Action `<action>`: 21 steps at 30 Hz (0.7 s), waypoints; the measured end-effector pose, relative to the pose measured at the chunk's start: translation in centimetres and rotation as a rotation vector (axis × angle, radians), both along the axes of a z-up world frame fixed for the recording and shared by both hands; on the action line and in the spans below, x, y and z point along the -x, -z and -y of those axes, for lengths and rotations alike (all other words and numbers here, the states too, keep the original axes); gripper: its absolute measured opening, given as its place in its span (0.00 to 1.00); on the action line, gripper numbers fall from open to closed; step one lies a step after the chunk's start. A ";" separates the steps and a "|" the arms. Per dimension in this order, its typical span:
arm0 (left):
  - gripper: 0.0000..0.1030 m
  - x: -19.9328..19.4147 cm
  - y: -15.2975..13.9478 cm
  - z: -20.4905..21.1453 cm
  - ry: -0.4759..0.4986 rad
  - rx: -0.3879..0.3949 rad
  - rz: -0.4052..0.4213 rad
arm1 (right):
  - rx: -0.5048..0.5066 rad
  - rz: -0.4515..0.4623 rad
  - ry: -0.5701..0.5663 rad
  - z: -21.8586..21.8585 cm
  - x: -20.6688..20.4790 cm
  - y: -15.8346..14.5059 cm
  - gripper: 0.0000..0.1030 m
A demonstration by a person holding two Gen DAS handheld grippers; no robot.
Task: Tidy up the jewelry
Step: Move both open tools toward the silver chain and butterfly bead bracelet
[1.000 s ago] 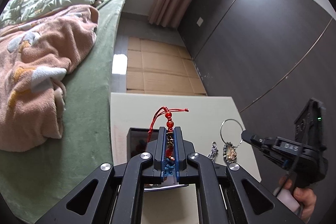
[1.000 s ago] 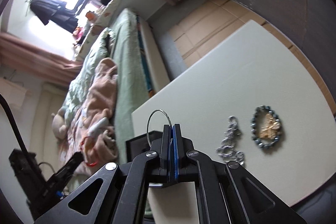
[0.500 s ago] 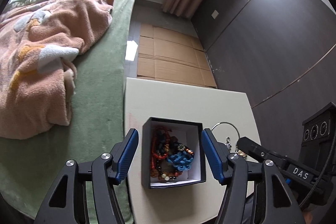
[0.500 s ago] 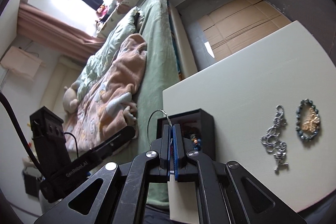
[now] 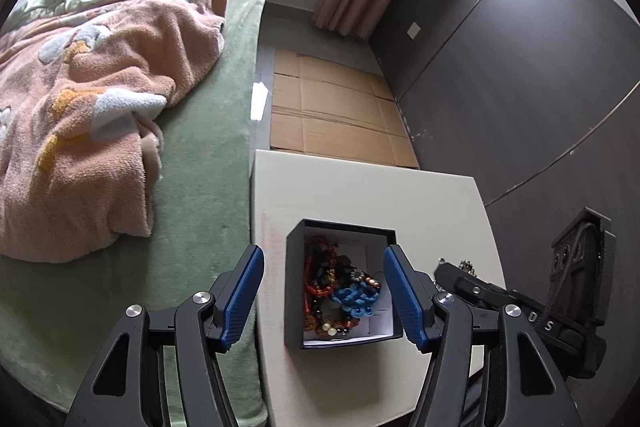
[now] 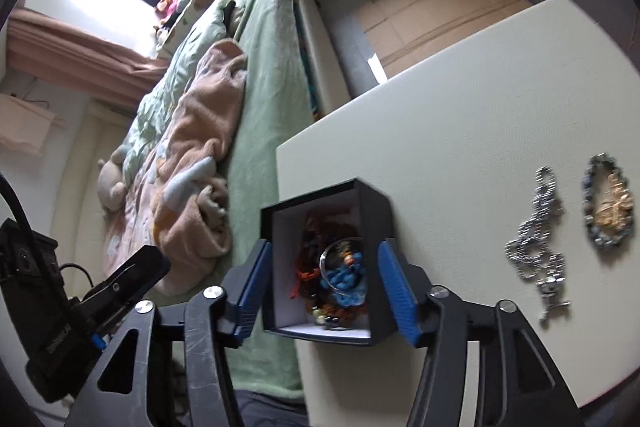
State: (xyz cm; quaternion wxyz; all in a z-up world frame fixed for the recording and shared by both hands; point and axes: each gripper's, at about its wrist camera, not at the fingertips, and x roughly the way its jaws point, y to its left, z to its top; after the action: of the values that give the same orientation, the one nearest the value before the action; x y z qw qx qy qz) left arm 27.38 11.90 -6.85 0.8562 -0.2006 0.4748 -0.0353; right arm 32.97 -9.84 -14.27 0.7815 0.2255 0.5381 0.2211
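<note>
1. Box point(image 5: 294, 283), black outside and white inside, sits on the cream table point(image 5: 360, 187) near the edge that meets the green bed point(image 5: 200, 187); in the left wrist view it lies at about 6 o'clock.
2. The left gripper point(image 5: 324, 295) hangs over the box with its blue-padded fingers point(image 5: 244, 291) spread wide, one on each side of the box, gripping nothing.
3. The right gripper point(image 6: 322, 285) also has its fingers wide apart, straddling the box, with nothing between them.
4. Inside the box lies a tangle of jewelry: red and orange beaded strands point(image 5: 314, 279), a blue knotted piece point(image 5: 356, 301), and a thin silver ring point(image 6: 340, 267) on top, though motion blur makes its exact resting place uncertain.
5. In the right wrist view, a silver chain point(image 6: 538, 239) lies on the table at 3 o'clock from the box, well apart from it.
6. Just beside the chain, farther toward 3 o'clock, lies a dark beaded bracelet point(image 6: 590, 219) ringing a gold ornament point(image 6: 612, 211).
</note>
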 end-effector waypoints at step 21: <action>0.62 -1.6 1.4 12.4 0.224 -0.054 -0.036 | -0.012 0.070 0.254 15.7 5.1 0.2 0.57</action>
State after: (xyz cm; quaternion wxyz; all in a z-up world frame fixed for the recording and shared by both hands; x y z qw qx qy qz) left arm 28.98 -0.45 -8.24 0.8434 -0.1237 0.5103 -0.1142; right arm 27.91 -25.57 -14.52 0.8201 0.2887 0.4763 0.1311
